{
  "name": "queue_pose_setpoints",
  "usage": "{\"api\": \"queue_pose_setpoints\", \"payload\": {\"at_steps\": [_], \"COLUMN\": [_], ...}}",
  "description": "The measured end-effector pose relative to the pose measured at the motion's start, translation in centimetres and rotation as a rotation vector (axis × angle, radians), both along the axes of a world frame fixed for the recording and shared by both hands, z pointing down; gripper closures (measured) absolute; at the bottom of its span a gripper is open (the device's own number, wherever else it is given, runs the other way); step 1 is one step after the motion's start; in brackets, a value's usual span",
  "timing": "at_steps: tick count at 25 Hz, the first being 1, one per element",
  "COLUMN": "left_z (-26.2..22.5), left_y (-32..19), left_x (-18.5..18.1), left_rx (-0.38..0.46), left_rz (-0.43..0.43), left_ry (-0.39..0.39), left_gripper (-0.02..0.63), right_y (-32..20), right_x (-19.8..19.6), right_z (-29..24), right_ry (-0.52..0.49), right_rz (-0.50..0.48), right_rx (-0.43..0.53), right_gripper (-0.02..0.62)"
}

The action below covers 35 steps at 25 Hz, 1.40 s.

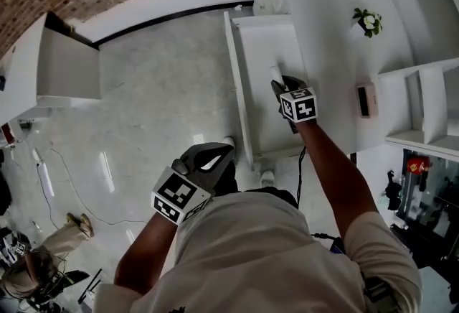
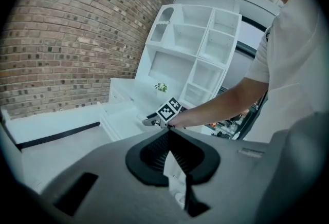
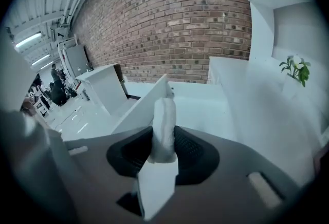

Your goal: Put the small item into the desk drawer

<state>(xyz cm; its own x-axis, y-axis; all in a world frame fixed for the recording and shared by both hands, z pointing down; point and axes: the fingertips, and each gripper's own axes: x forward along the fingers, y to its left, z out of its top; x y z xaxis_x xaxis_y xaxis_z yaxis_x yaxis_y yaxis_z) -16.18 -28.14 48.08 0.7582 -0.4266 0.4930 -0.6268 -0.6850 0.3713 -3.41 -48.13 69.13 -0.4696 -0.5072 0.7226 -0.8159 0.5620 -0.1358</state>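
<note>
**Small item poised over the open drawer**

The right gripper (image 1: 282, 87) is clamped on the small white oblong item (image 3: 164, 124), which pokes out past its jaw tips. Just below and ahead of those jaws lies the open white desk drawer (image 1: 262, 46), with its side wall to their left. This looks like the placing step. Next, lower into the drawer and part the jaws. The left gripper (image 1: 214, 159), jaws together and empty, hangs well behind.

Two grippers (image 1: 226, 150) (image 1: 278, 83), one white item (image 3: 163, 125), one open drawer (image 1: 262, 46), one small plant (image 1: 368, 21)
</note>
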Motion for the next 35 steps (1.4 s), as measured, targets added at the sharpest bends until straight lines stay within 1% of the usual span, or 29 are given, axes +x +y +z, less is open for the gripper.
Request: {"api": "queue_pose_setpoints", "payload": {"at_steps": [3,8,12,16,19,23,29,33,35], "left_z": [1.1,2.4,3.3,5.1,6.0,6.2,6.7,7.5,7.3], "left_y": [-1.1,-3.2,-4.0,-3.7,-3.9,-4.7,-4.9,-4.2,-4.5], "left_x": [-1.3,-2.5,-3.3,-4.4,-4.8,-4.5,-4.8,-5.1,-4.8], "left_rx": [-0.028,-0.044,-0.067,-0.129,-0.147,-0.129,-0.143,-0.182,-0.172], "left_rz": [0.015,0.014,0.006,0.019,0.012,-0.003,0.005,0.032,0.032], "left_ry": [-0.011,-0.001,0.015,-0.002,-0.001,0.020,0.018,-0.007,0.006], "left_gripper": [0.600,0.600,0.600,0.600,0.600,0.600,0.600,0.600,0.600], "right_y": [-1.5,-3.4,-3.8,-4.3,-4.5,-4.4,-4.5,-4.8,-4.6], "right_x": [-0.7,-0.7,-0.7,-0.7,-0.7,-0.4,0.0,-0.2,-0.4], "right_z": [2.2,6.2,8.8,10.9,12.0,13.3,14.3,14.2,14.3], "right_ry": [0.029,0.073,0.108,0.128,0.139,0.161,0.163,0.166,0.164], "right_rz": [0.011,0.050,0.059,0.072,0.075,0.070,0.109,0.105,0.101], "right_rx": [-0.023,-0.069,-0.103,-0.128,-0.139,-0.146,-0.145,-0.139,-0.148], "right_gripper": [0.459,0.459,0.459,0.459,0.459,0.459,0.449,0.425,0.394]}}
